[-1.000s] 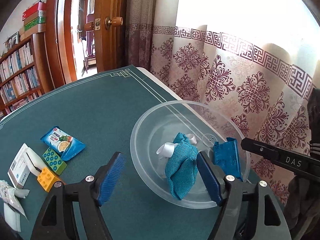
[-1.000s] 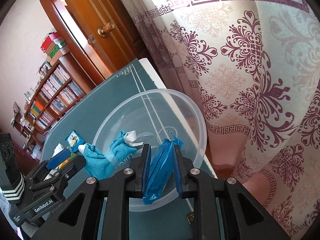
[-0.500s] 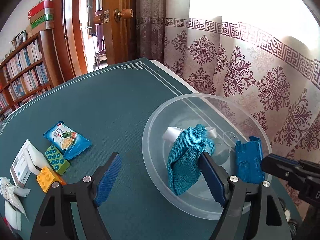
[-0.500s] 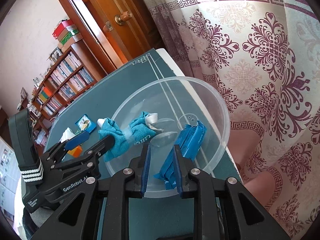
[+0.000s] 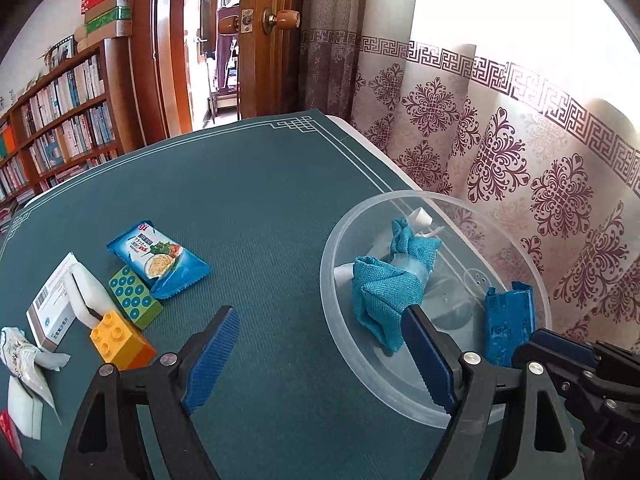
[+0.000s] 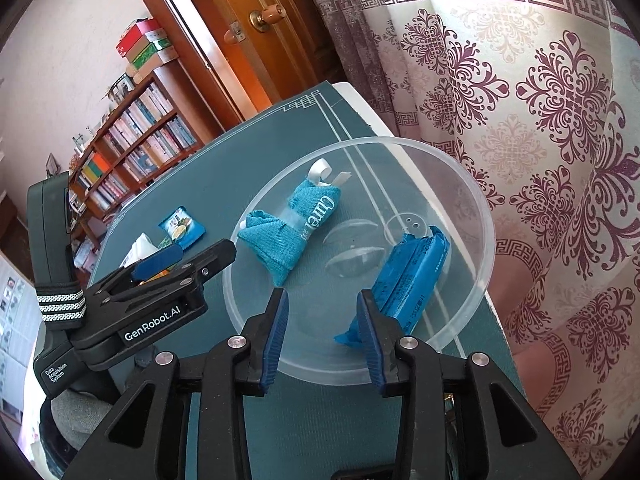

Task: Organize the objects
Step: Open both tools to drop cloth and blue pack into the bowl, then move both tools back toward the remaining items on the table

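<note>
Both hand-held grippers point(image 5: 320, 360) point(image 6: 322, 332) gape empty (yellow brick point(image 5: 120, 342) only left-view).

Wooden bookshelf point(image 5: 60, 128) at left; open wooden door point(image 5: 268, 40) behind table; patterned curtain point(image 5: 500, 152) along right.

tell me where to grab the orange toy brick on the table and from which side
Grip the orange brick across its two long flat side walls, coming straight down from above with the left gripper, which is open and nearest. Its studs face up, so it lies flat. Its far end touches the white box and the green brick lies close by, so closing across the long sides should keep the fingers clear of both.
</note>
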Motion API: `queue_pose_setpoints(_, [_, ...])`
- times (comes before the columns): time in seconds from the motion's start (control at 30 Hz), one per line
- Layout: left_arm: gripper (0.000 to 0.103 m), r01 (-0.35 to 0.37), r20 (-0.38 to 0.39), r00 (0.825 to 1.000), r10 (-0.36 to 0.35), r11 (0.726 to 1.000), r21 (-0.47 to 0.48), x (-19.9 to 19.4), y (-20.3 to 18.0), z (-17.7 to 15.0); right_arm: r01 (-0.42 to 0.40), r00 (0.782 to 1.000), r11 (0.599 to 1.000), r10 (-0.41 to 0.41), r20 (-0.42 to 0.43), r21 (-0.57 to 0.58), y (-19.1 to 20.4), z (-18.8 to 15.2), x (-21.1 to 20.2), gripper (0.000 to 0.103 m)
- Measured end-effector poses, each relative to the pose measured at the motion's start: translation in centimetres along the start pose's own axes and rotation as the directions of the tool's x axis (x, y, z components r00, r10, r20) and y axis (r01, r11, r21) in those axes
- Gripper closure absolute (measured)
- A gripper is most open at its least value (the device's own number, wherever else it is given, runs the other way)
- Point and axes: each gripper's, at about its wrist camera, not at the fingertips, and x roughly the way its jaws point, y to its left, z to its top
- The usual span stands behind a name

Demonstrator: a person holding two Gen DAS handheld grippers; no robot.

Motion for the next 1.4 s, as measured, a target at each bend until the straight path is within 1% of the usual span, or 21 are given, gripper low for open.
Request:
queue_pose_setpoints(0.1, [0.008,-0.026,0.028,0.999,0.026,1.000,-0.005,-1.4,1.1,-0.4,-0.003,1.000,1.000,0.003,0.003,-0.019,1.0,0.1,0.0,0.059])
queue_pose_setpoints(0.13, [0.007,-0.035,0.036,0.999,0.035,0.999,-0.008,-1.9,1.5,-0.6,-0.004,1.000,1.000,0.004,0.005,-0.025,1.4,0.1,0.0,0.056])
queue_pose_setpoints(0.2, [0.006,-0.055,0.052,0.997,0.055,0.998,-0.017,-2.7,2.5,-1.0,-0.011,1.000,1.000,0.011,0.007,-0.028,2.1,0.1,0.2,0.046])
queue_pose_setpoints(0.27, [0.004,-0.077,0.063,0.995,0.078,0.997,-0.020,-3.6,3.5,-1.5,-0.025,1.000,0.999,0.025,0.004,-0.030,2.9,0.0,0.4,0.044])
queue_pose_setpoints(0.43, [0.001,-0.154,0.103,0.982,0.156,0.988,-0.022,-5.7,6.0,-2.8,-0.056,0.998,0.996,0.055,-0.013,-0.070,5.9,-0.4,0.9,0.043])
queue_pose_setpoints(0.63, [0.001,-0.201,0.103,0.973,0.208,0.977,-0.075,-7.6,10.2,-4.8,-0.103,0.994,0.988,0.100,-0.030,-0.114,9.9,-1.1,1.5,0.042])
queue_pose_setpoints(0.77, [0.001,-0.246,0.098,0.961,0.257,0.963,-0.111,-8.4,13.1,-6.2,-0.133,0.991,0.983,0.128,-0.045,-0.127,12.3,-1.7,2.3,0.041])
queue_pose_setpoints(0.9, [0.001,-0.283,0.083,0.950,0.299,0.944,-0.169,-9.1,16.3,-7.5,-0.159,0.987,0.975,0.153,-0.051,-0.156,14.4,-2.5,3.2,0.041])
queue_pose_setpoints(0.97, [0.001,-0.312,0.075,0.941,0.330,0.931,-0.187,-9.2,17.8,-8.1,-0.170,0.985,0.971,0.164,-0.049,-0.165,15.1,-2.9,3.8,0.041])
queue_pose_setpoints(1.03, [0.001,-0.338,0.065,0.932,0.357,0.920,-0.200,-9.3,19.3,-8.8,-0.183,0.983,0.970,0.176,-0.060,-0.160,15.6,-3.3,4.7,0.041])
queue_pose_setpoints(1.2, [0.001,-0.376,0.023,0.918,0.395,0.889,-0.262,-9.3,22.8,-10.3,-0.200,0.978,0.968,0.188,-0.089,-0.152,16.7,-4.2,6.7,0.041])
queue_pose_setpoints(1.3, [0.001,-0.389,0.001,0.914,0.406,0.877,-0.283,-9.1,24.2,-10.9,-0.205,0.976,0.965,0.188,-0.114,-0.161,17.3,-4.9,7.7,0.041])
queue_pose_setpoints(1.4, [0.001,-0.389,-0.002,0.914,0.405,0.877,-0.281,-8.9,24.6,-11.1,-0.202,0.974,0.963,0.179,-0.138,-0.179,17.9,-5.2,8.5,0.041])
